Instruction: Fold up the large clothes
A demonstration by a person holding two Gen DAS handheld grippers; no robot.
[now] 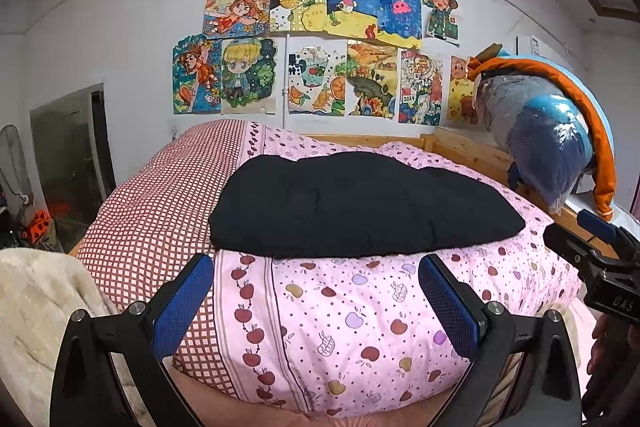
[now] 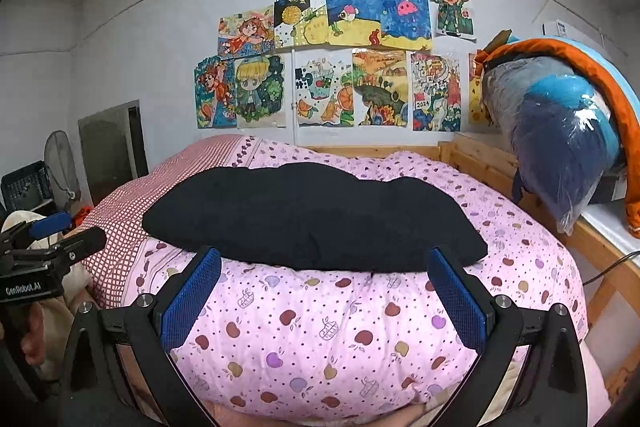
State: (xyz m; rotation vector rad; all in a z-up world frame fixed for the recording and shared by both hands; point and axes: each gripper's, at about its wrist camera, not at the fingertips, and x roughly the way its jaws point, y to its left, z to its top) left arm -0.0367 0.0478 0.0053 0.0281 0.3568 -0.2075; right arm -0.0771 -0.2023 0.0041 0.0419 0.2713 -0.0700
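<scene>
Apparently most of the folding is already done: the black garment [image 1: 360, 207] lies as a compact, roughly rectangular bundle on the pink quilt [image 1: 360, 307], toward the middle of the bed and well back from its near edge, with no sleeve or loose flap showing. Its top looks lumpy and its far edge uneven, so I judge that a last fold or some smoothing may remain, though the dark cloth hides the layers and I cannot tell how many folds it has. Both tools are free. The left gripper [image 1: 316, 299] hovers over the quilt near the bed's front edge, jaws spread wide and holding nothing, short of the garment. The right gripper [image 2: 326, 291] is likewise spread wide and empty, its fingertips [image 2: 440, 259] just in front of the bundle's near edge, not clearly touching it. No other clothes to fold are in view.
</scene>
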